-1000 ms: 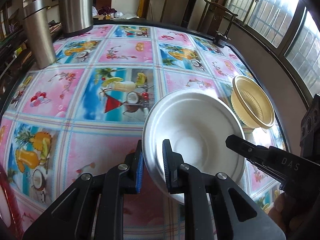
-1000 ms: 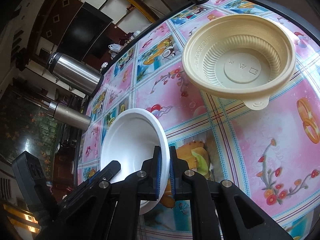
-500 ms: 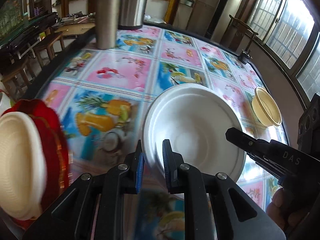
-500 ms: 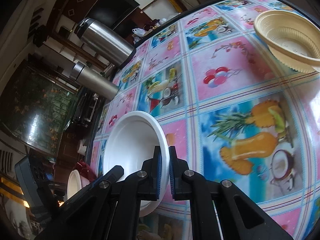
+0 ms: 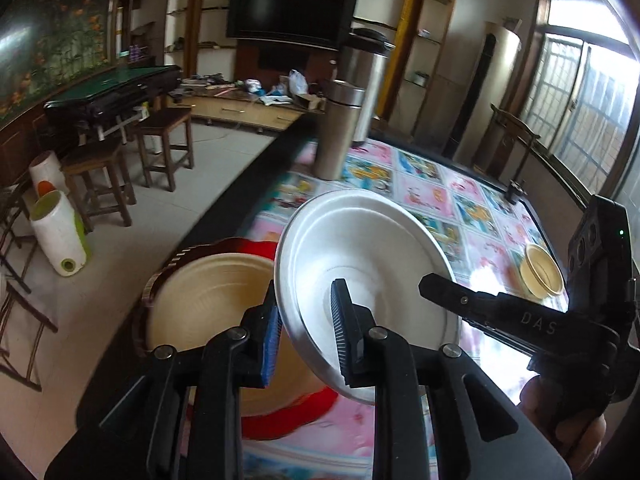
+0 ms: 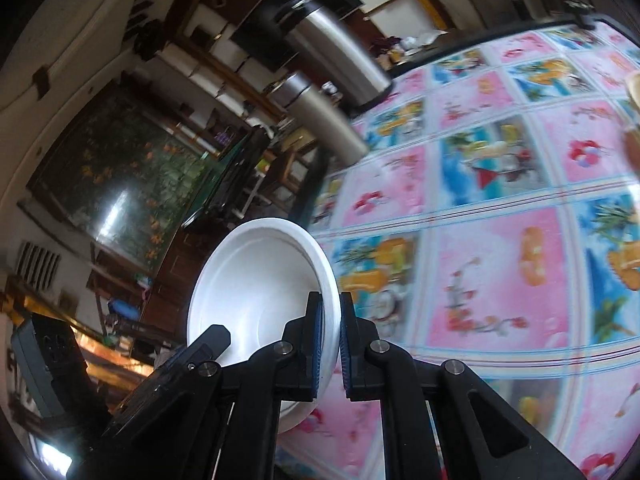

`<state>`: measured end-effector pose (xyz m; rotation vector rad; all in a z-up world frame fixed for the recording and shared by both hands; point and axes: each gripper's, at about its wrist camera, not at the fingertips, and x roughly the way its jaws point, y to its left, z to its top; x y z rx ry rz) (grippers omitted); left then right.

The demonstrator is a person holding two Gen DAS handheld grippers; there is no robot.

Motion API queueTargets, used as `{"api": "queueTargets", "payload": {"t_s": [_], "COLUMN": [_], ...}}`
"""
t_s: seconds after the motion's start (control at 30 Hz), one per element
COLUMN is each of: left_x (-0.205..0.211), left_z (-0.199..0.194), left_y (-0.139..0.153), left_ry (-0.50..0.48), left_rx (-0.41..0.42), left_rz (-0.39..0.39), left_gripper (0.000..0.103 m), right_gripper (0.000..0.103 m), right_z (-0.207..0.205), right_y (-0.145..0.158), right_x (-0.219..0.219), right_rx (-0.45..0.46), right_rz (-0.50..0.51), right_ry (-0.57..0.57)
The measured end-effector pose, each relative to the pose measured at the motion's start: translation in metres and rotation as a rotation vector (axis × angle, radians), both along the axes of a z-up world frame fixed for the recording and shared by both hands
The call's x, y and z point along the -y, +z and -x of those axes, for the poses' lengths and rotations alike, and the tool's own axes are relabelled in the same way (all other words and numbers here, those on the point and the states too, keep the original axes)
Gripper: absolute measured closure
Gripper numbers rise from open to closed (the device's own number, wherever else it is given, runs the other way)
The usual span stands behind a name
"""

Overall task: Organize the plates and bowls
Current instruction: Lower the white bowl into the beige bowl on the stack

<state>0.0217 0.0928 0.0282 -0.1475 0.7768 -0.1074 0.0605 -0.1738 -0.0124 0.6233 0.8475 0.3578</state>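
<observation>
Both tools, left [image 5: 306, 344] and right [image 6: 330, 344], pinch the smooth round white foam bowl's [image 5: 372, 256] rim.

Motion is smearing the worktop [image 6: 500, 280] print into blur. The cream bowl [image 5: 212, 300] is lying partly hidden behind the white bowl [image 5: 372, 248] and left gripper [image 5: 306, 340]. The frame edge is cutting off another cream bowl [image 6: 634, 84].

At the centre of the left wrist frame, a foam bowl [image 5: 372, 264] is held above the worktop [image 5: 452, 188], with a plate [image 5: 212, 296] to its lower left at the worktop's near edge. Two flasks [image 5: 340, 128] stand behind at upper centre. A ribbed bowl [image 5: 541, 276] sits at far right.
</observation>
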Motion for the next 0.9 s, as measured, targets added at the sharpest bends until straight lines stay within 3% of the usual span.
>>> {"api": "queueTargets", "payload": {"t_s": [0.3, 0.5, 0.77, 0.87, 0.9], "left_x": [-0.051, -0.057, -0.060, -0.064, -0.065], "left_z": [0.000, -0.009, -0.004, -0.002, 0.000], "left_y": [-0.028, -0.052, -0.058, -0.057, -0.055], "left_ry": [0.099, 0.088, 0.111, 0.121, 0.130], "left_rx": [-0.074, -0.139, -0.149, -0.146, -0.142], "left_rz": [0.004, 0.004, -0.038, -0.040, -0.040], "left_gripper": [0.083, 0.083, 0.080, 0.068, 0.059], "right_gripper": [0.094, 0.094, 0.089, 0.089, 0.089], "right_z": [-0.005, -0.001, 0.000, 0.000, 0.000], "right_y": [-0.005, -0.018, -0.030, -0.031, -0.031], "right_x": [-0.100, -0.126, -0.133, -0.136, -0.136], "right_rx": [-0.013, -0.025, -0.022, -0.001, 0.002], "right_rz": [0.064, 0.149, 0.240, 0.258, 0.267], "right_ry": [0.139, 0.146, 0.118, 0.114, 0.111]}}
